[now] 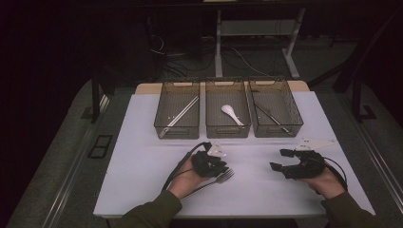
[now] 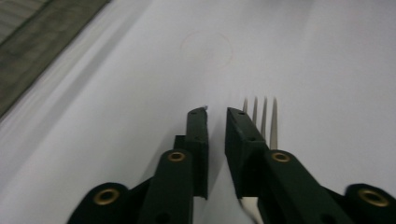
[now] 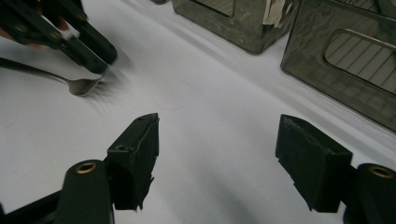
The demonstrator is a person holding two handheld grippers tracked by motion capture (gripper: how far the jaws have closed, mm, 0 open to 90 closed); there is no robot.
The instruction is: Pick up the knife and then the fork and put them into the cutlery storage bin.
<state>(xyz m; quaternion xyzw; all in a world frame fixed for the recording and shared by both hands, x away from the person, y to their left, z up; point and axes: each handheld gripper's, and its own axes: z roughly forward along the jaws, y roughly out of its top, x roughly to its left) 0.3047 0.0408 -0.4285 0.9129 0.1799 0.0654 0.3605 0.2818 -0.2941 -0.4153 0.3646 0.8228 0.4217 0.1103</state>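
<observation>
Left bin (image 1: pixel 177 110): far left of the row, long pale utensils lying slantwise inside.
Left hand-held gripper (image 1: pixel 223 167): low over the white counter (image 1: pixel 142 142) at near left, jaws drawn nearly together with a thin gap, pinching nothing.
Fork (image 1: pixel 223 176): flat on the counter, just beside that gripper's right jaw, tines pointing right and slightly far.
Middle bin (image 1: pixel 227 112): a white spoon (image 1: pixel 231 114) rests inside.
Right bin (image 1: pixel 275 109): slim dark-handled utensils inside, can't tell which kind.
Right hand-held gripper (image 1: pixel 280 159): near right, jaws spread wide, empty, pointing left toward the fork.
</observation>
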